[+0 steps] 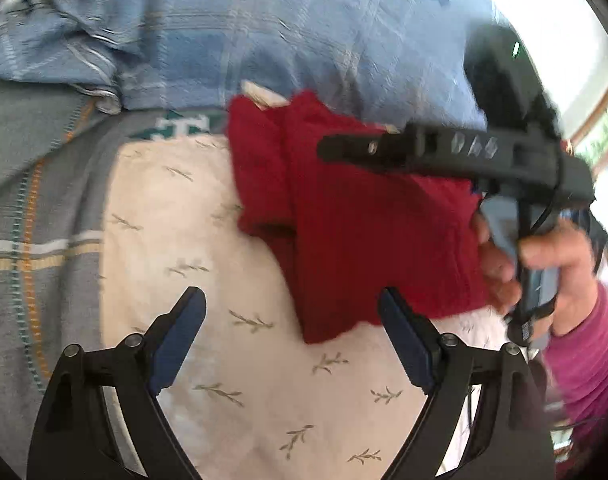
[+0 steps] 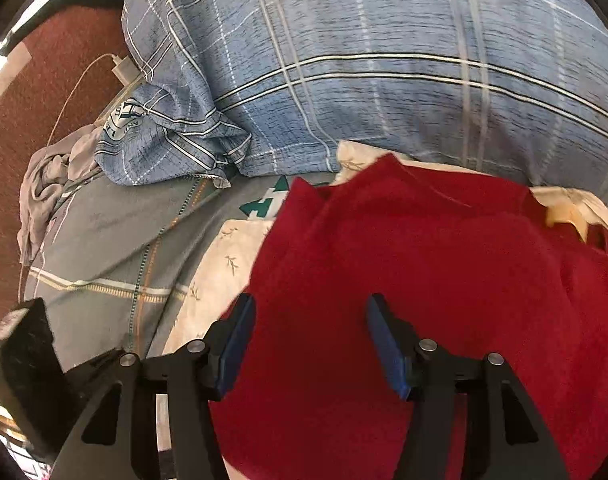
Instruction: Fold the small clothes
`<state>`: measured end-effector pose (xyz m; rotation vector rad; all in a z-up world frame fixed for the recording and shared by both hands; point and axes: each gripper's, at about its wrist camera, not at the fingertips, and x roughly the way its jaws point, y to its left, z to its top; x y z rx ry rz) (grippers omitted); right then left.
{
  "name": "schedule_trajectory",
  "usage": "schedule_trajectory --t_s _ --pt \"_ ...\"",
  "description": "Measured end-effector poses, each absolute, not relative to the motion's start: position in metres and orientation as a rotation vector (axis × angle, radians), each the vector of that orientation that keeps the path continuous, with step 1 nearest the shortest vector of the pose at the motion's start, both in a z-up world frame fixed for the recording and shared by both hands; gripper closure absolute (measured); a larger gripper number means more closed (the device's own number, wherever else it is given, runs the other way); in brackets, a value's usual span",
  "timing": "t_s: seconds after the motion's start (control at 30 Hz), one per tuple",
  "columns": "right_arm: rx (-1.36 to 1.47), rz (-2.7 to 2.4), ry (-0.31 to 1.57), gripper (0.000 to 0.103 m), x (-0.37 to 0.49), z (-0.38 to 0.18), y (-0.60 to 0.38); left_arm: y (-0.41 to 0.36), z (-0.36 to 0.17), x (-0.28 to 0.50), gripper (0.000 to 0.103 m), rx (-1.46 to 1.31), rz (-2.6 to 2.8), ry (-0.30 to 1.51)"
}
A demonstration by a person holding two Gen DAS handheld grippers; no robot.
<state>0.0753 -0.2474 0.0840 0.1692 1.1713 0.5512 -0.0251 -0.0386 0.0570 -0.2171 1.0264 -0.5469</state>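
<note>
Left wrist view: the left gripper [image 1: 291, 320] hangs with its fingers spread wide and nothing between them, above a cream leaf-print cloth [image 1: 207, 264] laid on the bed. The red garment [image 1: 344, 220] lies on that cloth, partly folded, its long axis running from the upper left — near the blue plaid pillow [image 1: 263, 32] — down to the lower right. The right gripper [image 1: 324, 148] reaches across the garment's far edge; from here I cannot tell how its fingers stand.

Right wrist view: the right gripper [image 2: 310, 344] has its fingers spread, poised over the red garment [image 2: 424, 272], gripping nothing. The garment fills the lower right, one pointed corner aimed toward the pillow [image 2: 384, 60].

By my judgement a fold is midway — the next move calls for pinching a free edge and carrying it across the long axis.
</note>
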Motion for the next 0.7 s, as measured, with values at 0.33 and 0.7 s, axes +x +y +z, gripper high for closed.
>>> schedule_trajectory --t_s 0.33,0.7 --pt "0.162 0.553 1.164 0.043 0.058 0.095 -0.260 -0.059 0.061 -0.037 0.097 -0.062 -0.602 0.989" --pt "0.116 0.542 1.159 0.039 0.071 0.094 -0.232 -0.040 0.061 -0.034 0.096 -0.154 -0.600 0.997"
